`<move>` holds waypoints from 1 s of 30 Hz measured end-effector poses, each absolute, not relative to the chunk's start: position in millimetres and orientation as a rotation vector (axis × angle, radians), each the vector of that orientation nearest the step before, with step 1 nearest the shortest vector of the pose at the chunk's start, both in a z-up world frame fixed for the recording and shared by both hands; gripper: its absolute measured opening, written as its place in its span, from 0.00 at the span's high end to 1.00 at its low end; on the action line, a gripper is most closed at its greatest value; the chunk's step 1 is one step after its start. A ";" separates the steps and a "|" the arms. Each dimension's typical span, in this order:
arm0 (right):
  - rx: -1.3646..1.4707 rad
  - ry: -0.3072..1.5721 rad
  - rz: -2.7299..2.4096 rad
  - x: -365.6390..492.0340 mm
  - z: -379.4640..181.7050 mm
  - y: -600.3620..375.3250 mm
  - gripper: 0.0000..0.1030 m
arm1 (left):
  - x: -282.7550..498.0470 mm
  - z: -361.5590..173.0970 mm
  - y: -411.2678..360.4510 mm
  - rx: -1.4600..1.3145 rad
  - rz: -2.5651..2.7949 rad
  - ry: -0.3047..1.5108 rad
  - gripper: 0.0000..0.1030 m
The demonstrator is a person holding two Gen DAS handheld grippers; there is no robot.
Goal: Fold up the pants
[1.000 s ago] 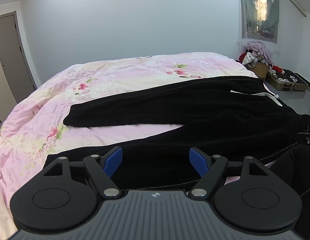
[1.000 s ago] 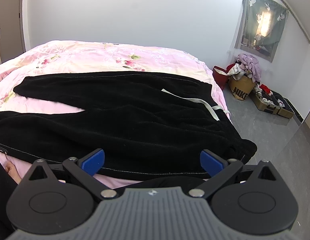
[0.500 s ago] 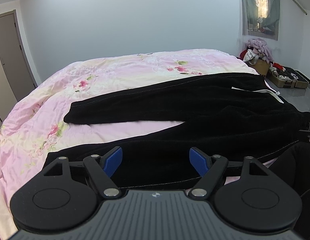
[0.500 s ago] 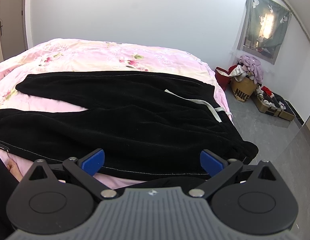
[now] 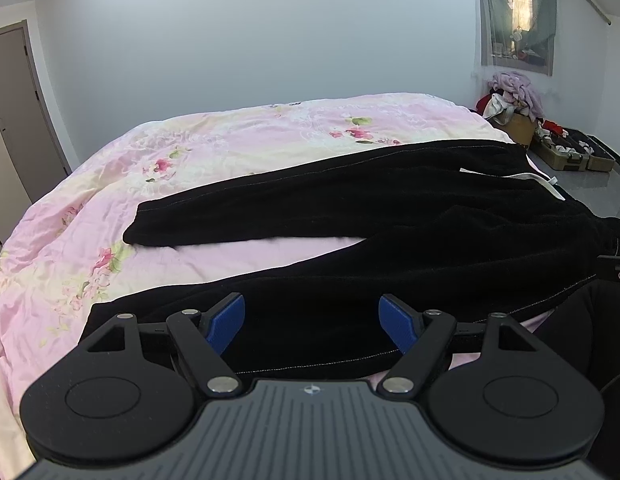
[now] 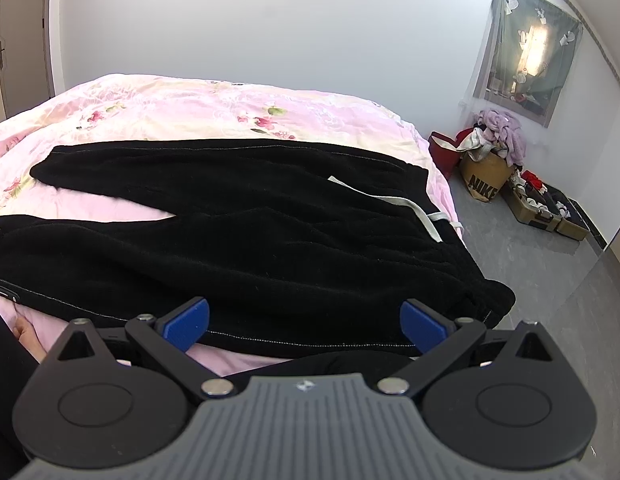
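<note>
Black pants (image 5: 349, 216) (image 6: 238, 232) lie spread flat across a pink floral bed (image 5: 238, 140) (image 6: 190, 108), legs apart and pointing left, waistband with a white drawstring (image 6: 393, 204) at the right edge. My left gripper (image 5: 313, 322) is open, hovering over the near leg close to the bed's front edge. My right gripper (image 6: 305, 322) is open too, above the near edge of the hip and waist area. Neither holds fabric.
On the grey floor to the right of the bed stand a cardboard box heaped with clothes (image 6: 489, 160) and open cases (image 6: 549, 208). A door (image 5: 14, 120) is at the far left. A hand (image 6: 24, 334) shows at the bed's near edge.
Both views have shifted slightly, showing more wall, and the pants sit lower in frame. The pants have not moved and both grippers stay open.
</note>
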State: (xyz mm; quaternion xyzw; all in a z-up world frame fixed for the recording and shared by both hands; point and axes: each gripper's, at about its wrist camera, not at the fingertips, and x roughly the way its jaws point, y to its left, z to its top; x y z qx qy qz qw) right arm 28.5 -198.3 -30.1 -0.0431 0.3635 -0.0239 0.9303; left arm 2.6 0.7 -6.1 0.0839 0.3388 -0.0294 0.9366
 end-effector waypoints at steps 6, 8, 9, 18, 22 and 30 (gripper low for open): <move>-0.087 0.753 -0.052 28.9 -31.2 -197.9 0.05 | 0.7 -8.5 0.5 0.168 -0.061 0.697 0.13; -0.086 0.758 -0.053 28.8 -32.1 -197.9 0.05 | 1.0 -8.8 0.8 0.166 -0.061 0.698 0.13; -0.086 0.763 -0.055 29.2 -32.7 -198.2 0.05 | 0.5 -9.0 0.9 0.166 -0.061 0.698 0.13; -0.062 0.800 -0.057 32.6 -38.1 -201.0 0.05 | -0.7 -10.6 2.3 0.163 -0.054 0.705 0.13; -0.067 0.805 -0.053 31.1 -39.1 -198.8 0.05 | -0.1 -11.0 3.0 0.166 -0.050 0.711 0.13; -0.066 0.810 -0.050 30.5 -39.3 -198.2 0.05 | -0.9 -11.5 2.7 0.170 -0.052 0.716 0.13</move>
